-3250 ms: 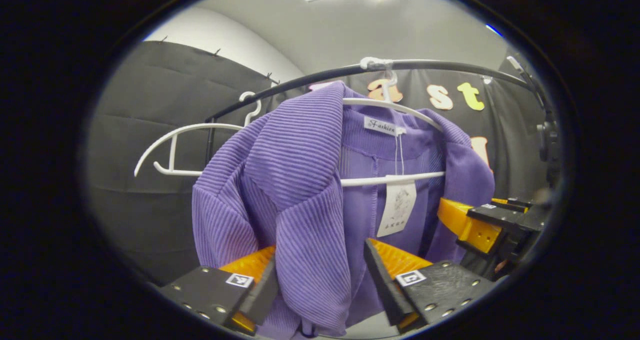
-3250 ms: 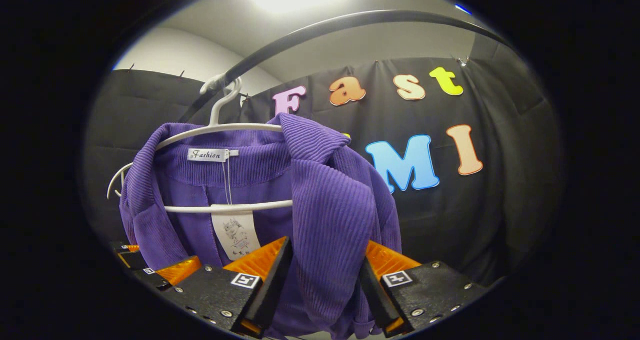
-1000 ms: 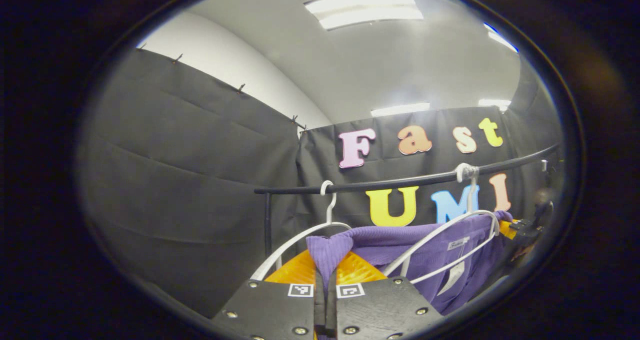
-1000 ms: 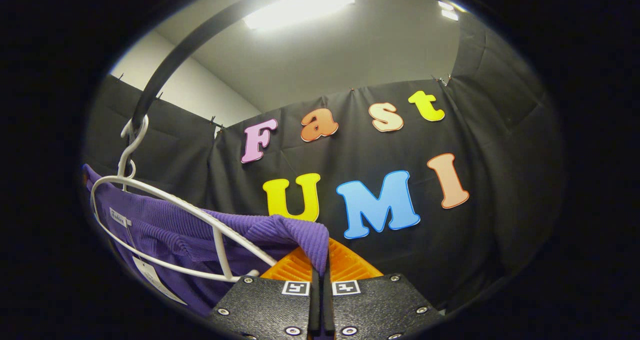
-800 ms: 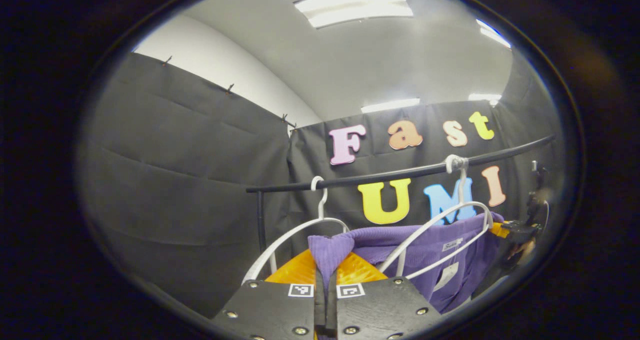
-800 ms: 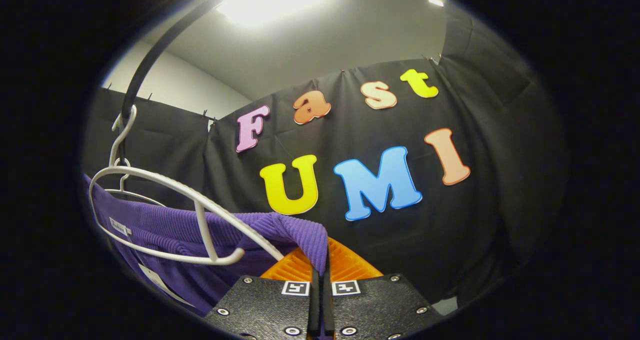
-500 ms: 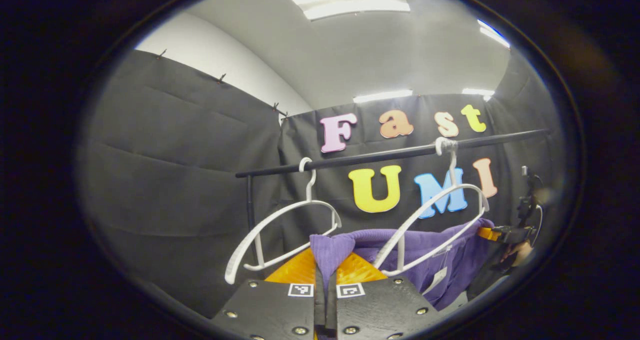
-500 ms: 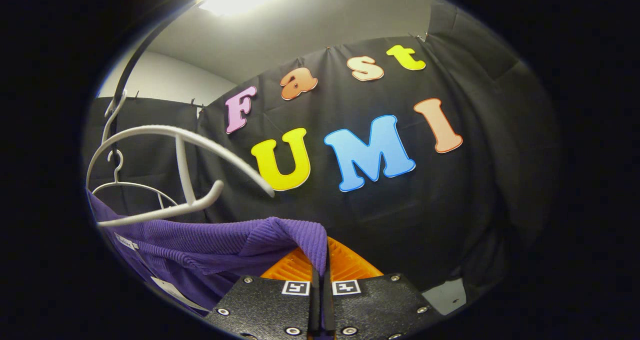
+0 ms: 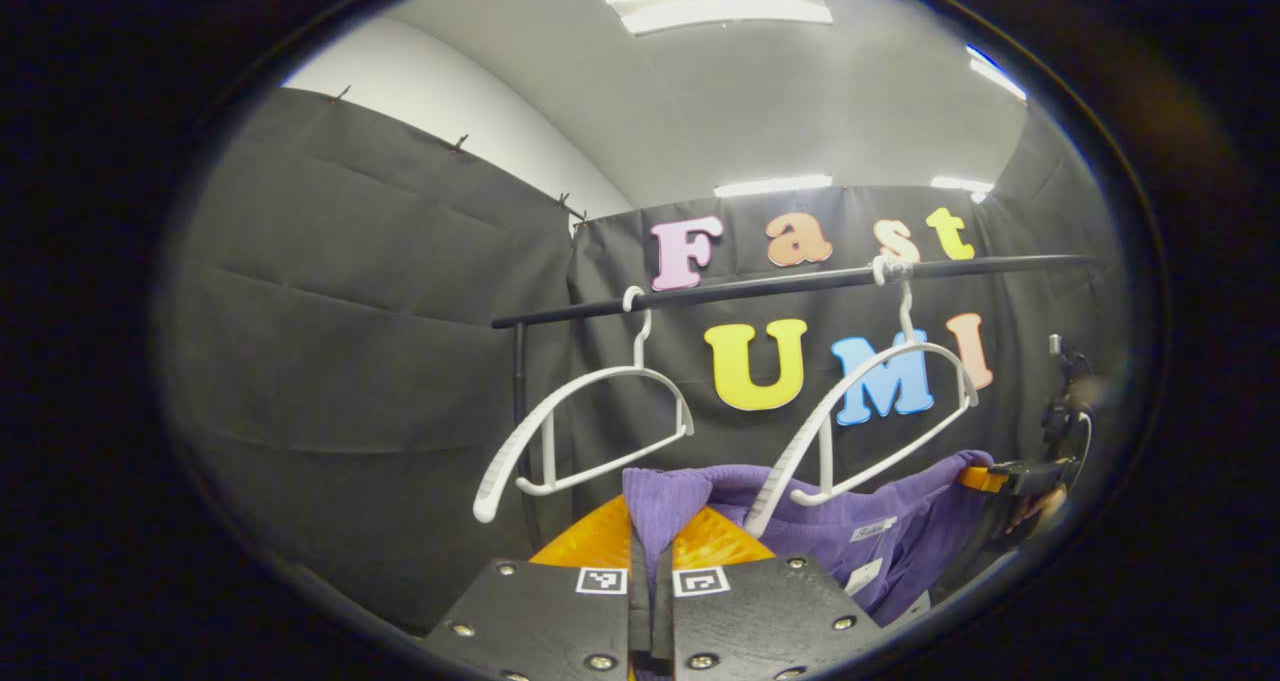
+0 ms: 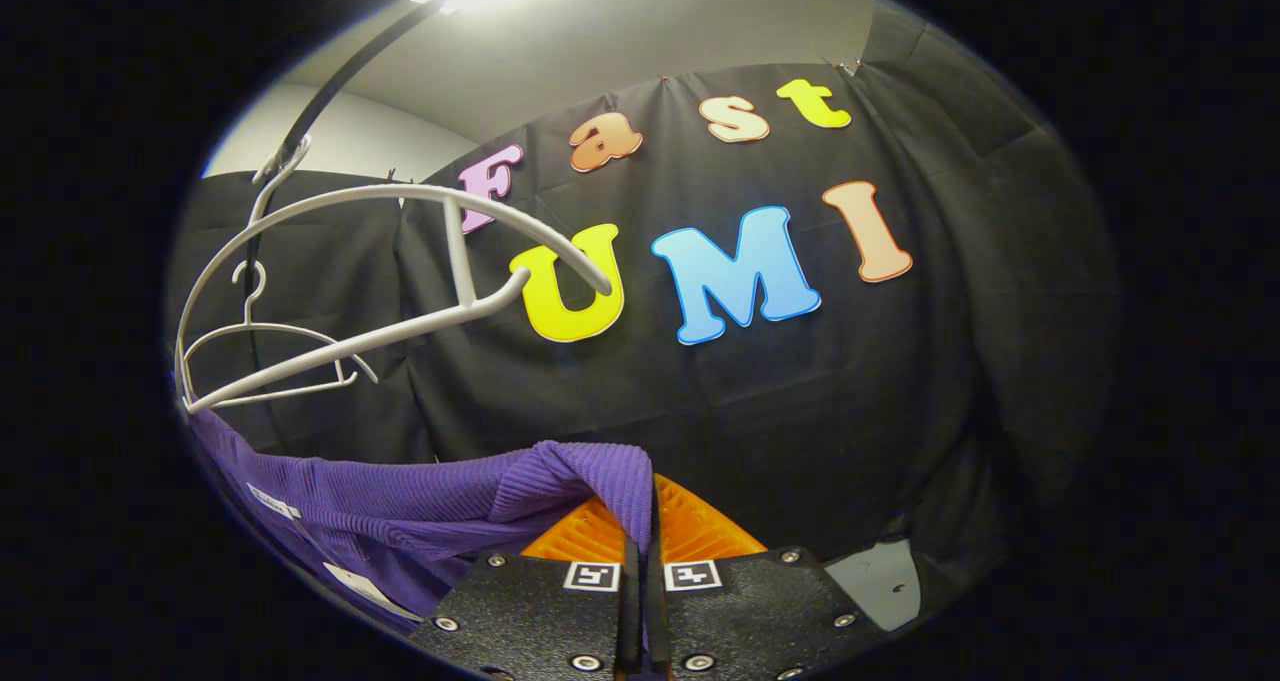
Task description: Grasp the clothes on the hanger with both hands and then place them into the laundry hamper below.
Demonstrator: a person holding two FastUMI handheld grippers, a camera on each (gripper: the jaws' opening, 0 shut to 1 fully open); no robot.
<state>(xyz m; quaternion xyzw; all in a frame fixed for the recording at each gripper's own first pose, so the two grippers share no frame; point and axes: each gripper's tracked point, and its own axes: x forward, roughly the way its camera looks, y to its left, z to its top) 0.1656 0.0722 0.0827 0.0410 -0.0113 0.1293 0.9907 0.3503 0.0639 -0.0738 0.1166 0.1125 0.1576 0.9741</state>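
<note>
The purple ribbed jacket (image 9: 850, 506) hangs stretched below two bare white hangers (image 9: 585, 426) on the black rail (image 9: 780, 286), pinched at either shoulder by the left gripper (image 9: 650, 551) and the right gripper (image 10: 640, 541).

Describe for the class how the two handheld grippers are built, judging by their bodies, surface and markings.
The left gripper and the right gripper look alike: two flat black textured plates side by side, fastened with silver screws, each plate carrying a small square black-and-white marker near its front edge. The ribbed fingers taper forward.
</note>
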